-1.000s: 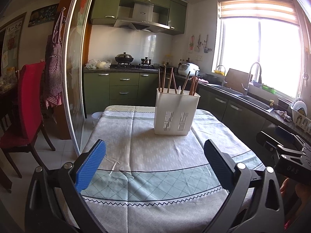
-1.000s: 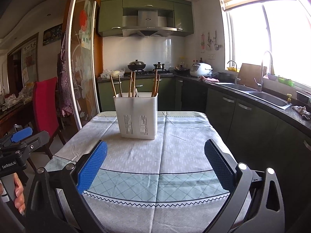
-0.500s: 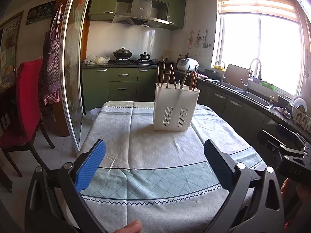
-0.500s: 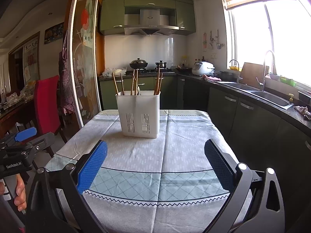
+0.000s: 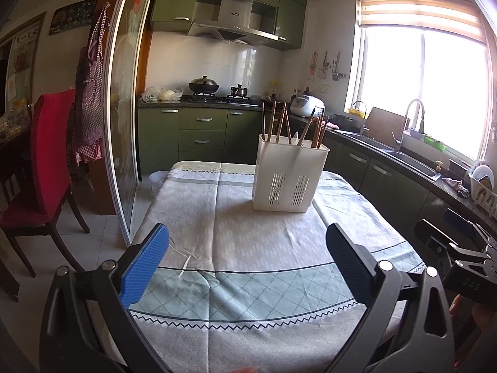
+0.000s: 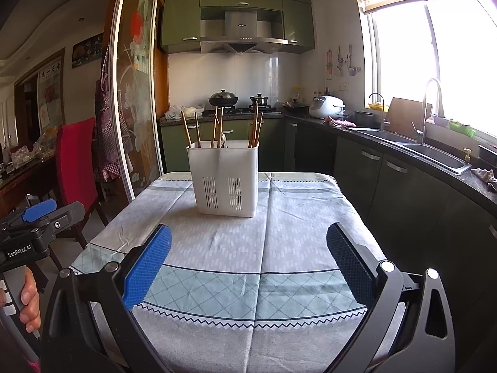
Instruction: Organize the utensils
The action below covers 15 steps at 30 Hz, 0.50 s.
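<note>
A white plastic utensil holder (image 5: 290, 177) stands upright on the table's far half, with several wooden chopsticks (image 5: 273, 124) and a pale utensil standing in it. It also shows in the right wrist view (image 6: 225, 180) with chopsticks (image 6: 254, 127). My left gripper (image 5: 247, 258) is open and empty, held low over the table's near edge. My right gripper (image 6: 248, 258) is open and empty, also over the near edge. Each gripper shows at the side of the other's view: the right one (image 5: 459, 248) and the left one (image 6: 37, 227).
The table wears a grey and pale-green cloth (image 5: 248, 248). A red chair (image 5: 46, 155) and a glass sliding door (image 5: 124, 108) stand to the left. Dark green cabinets with a sink (image 6: 435, 152) run along the right. A stove with pots (image 6: 223, 99) is at the back.
Both views have tilted slightly downward, so the holder sits a little higher in frame. Both grippers stay open and empty. The holder has not moved on the table.
</note>
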Available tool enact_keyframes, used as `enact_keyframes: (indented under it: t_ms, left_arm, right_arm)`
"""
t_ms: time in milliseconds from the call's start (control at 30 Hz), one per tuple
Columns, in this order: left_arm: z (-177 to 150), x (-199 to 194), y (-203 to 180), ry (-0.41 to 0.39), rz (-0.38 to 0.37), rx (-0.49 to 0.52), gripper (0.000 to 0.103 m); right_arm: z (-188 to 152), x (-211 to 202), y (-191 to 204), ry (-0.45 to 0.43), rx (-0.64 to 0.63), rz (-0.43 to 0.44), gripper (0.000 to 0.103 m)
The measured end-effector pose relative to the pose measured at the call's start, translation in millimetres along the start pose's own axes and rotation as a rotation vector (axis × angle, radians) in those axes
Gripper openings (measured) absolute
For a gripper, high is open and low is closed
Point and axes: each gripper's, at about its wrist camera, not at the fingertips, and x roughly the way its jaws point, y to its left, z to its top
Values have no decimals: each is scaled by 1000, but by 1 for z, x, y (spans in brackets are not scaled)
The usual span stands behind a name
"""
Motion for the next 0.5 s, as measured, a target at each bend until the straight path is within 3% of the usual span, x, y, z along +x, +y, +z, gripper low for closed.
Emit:
enact_keyframes:
  t_ms: [500]
  left_arm:
    - [0,-3,1,1,5,6,96]
  right_arm:
    - [-3,3,0,6,1,6,98]
